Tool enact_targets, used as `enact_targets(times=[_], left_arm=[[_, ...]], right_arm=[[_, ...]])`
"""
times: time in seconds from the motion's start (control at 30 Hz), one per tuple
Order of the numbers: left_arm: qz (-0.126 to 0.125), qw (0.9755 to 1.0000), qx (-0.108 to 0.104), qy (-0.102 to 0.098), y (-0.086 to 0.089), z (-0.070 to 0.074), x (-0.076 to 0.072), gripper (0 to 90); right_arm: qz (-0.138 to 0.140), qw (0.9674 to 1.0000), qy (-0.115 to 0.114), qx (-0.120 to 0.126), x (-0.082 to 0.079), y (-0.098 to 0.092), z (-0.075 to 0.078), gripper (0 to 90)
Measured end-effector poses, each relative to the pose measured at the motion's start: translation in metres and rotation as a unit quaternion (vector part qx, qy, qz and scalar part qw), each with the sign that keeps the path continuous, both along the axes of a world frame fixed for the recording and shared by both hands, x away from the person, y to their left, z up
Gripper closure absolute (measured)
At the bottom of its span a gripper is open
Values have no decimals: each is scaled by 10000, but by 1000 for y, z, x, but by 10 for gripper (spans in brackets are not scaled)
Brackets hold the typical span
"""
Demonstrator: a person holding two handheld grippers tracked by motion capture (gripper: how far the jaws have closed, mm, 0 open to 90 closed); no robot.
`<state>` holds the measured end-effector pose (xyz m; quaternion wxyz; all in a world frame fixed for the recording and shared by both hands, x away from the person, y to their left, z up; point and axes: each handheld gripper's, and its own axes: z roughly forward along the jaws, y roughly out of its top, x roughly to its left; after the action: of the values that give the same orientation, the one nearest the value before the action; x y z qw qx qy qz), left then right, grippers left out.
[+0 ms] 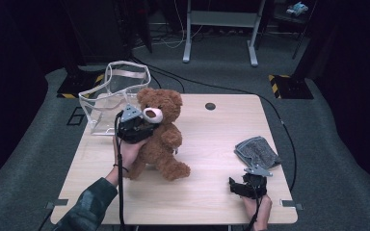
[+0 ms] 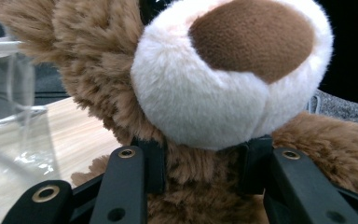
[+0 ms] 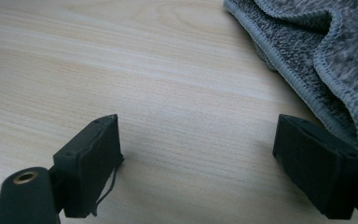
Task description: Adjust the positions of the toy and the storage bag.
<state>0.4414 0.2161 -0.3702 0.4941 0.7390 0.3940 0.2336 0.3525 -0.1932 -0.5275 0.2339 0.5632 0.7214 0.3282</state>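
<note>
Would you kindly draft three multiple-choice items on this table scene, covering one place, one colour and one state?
1. Where does the grey cloth lie?
A. near the right gripper
B. inside the clear bag
C. under the bear

2. What colour is the teddy bear's nose?
A. black
B. brown
C. pink

3. How is the left gripper set?
A. open above the table
B. shut on the cloth
C. shut on the teddy bear

Answers: 1 A, the cloth sits just beyond the open right jaws; 2 B, a brown patch on the white muzzle; 3 C, both pads press the bear's neck below the muzzle.
</note>
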Motion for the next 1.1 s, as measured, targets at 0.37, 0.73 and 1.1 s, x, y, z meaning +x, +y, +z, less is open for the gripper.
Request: enact_targets(times=[0.37,0.73,1.1], left_arm=[[209,9998,20,-45,40,2,-15,618],[397,9991,141,68,83,2,-34,617],[434,9969,393,532,117,-8,-55,616]], right_arm=[[-9,9999,14,-111,0,2,0,143],[11,9999,-7,-128,0,2,0,143],[11,9999,-7,-137,0,2,-1,143]])
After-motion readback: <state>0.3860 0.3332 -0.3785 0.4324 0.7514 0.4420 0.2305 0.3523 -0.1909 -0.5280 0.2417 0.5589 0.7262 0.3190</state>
